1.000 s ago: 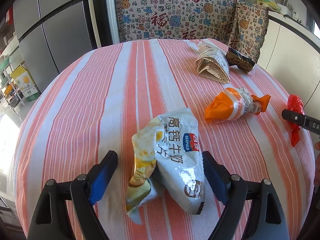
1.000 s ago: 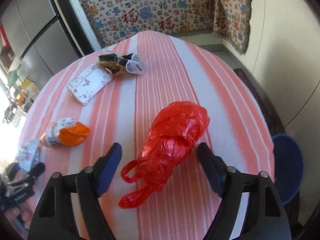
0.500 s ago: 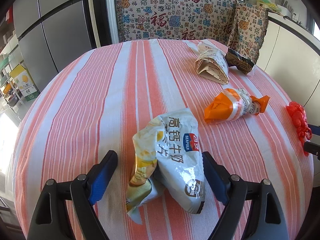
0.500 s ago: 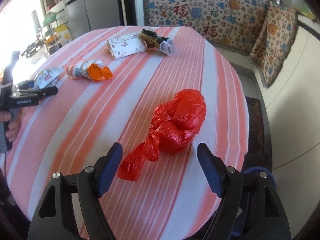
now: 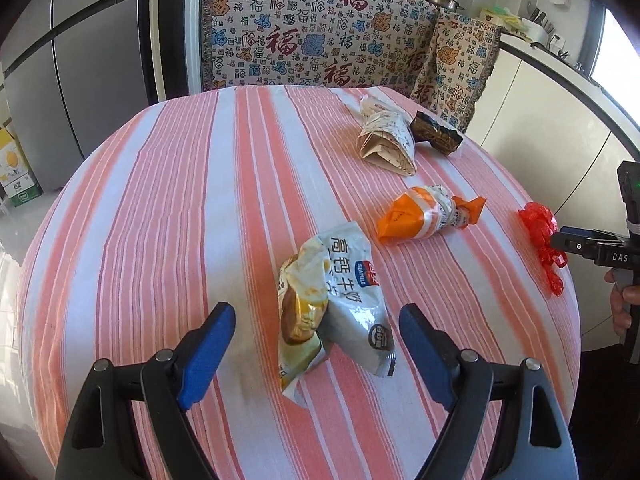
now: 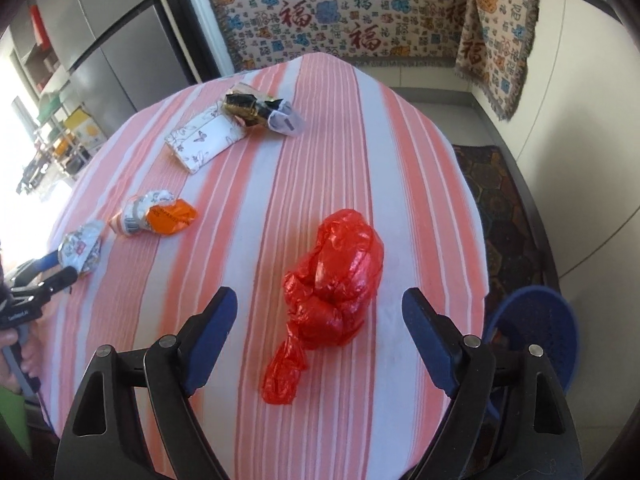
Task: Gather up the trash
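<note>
A crumpled silver and yellow snack bag (image 5: 336, 304) lies on the striped round table (image 5: 160, 208), between the open jaws of my left gripper (image 5: 316, 320). A red plastic bag (image 6: 332, 284) lies between the open jaws of my right gripper (image 6: 320, 308); it also shows in the left wrist view (image 5: 540, 232). An orange and white wrapper (image 5: 428, 216) (image 6: 156, 214), a white patterned packet (image 5: 386, 140) (image 6: 204, 140) and a dark gold wrapper (image 5: 436, 136) (image 6: 256, 110) lie farther off. Neither gripper touches anything.
A blue bin (image 6: 536, 332) stands on the floor past the table's right edge. A patterned cloth (image 5: 312, 36) hangs behind the table, grey cabinets (image 5: 80, 60) at left, a white counter (image 5: 552, 112) at right.
My right gripper has swung about, so the red bag now lies between its jaws with the table seen from another side. My left gripper has barely moved.
</note>
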